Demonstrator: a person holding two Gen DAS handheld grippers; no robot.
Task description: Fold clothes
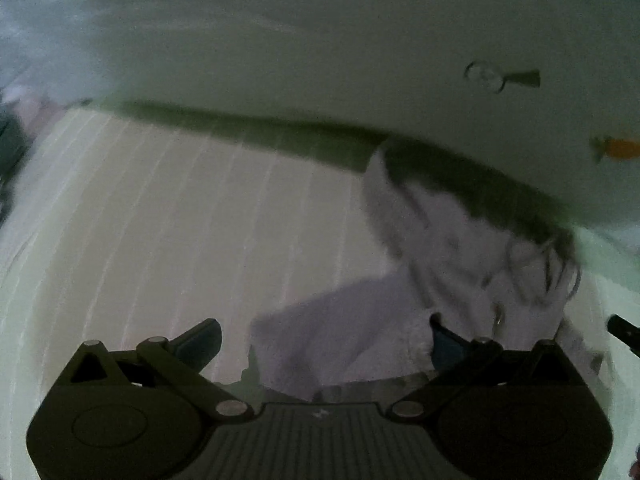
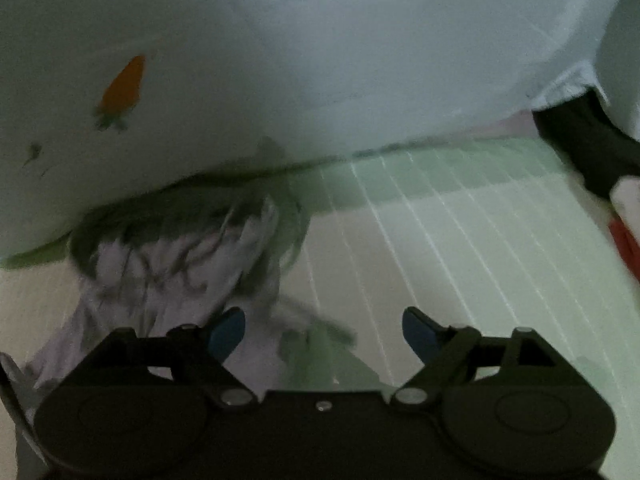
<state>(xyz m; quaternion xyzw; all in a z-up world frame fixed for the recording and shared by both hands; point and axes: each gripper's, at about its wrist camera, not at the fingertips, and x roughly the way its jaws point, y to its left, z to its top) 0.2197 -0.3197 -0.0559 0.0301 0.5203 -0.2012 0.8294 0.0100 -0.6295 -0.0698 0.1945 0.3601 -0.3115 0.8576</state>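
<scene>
Left gripper (image 1: 324, 338): its 2 blue-tipped black fingers (image 1: 202, 340) stand wide apart, pads pressing nothing. A flat corner of the crumpled pale lilac garment (image 1: 460, 240) lies in the gap between them, resting on the pale green striped sheet (image 1: 180, 220). The right-hand finger sits at the cloth's edge; contact cannot be judged through the blur.

Right gripper (image 2: 324, 334): 2 blue-tipped fingers (image 2: 228, 336) likewise spread wide, holding nothing. Striped sheet and a thin wisp of cloth show between them. The left-hand finger lies over the edge of the lilac garment.

The garment lies bunched on the sheet, its far, wrinkled end in shadow against the foot of the large white cushion printed with an orange carrot (image 2: 124, 84). From the right wrist it lies left of the gripper; from the left wrist, to the right.

Far right in the right wrist view, a dark fabric piece (image 2: 592, 140) lies at the cushion's corner, with a red-and-white item (image 2: 624, 224) just beside it; neither can be identified.
</scene>
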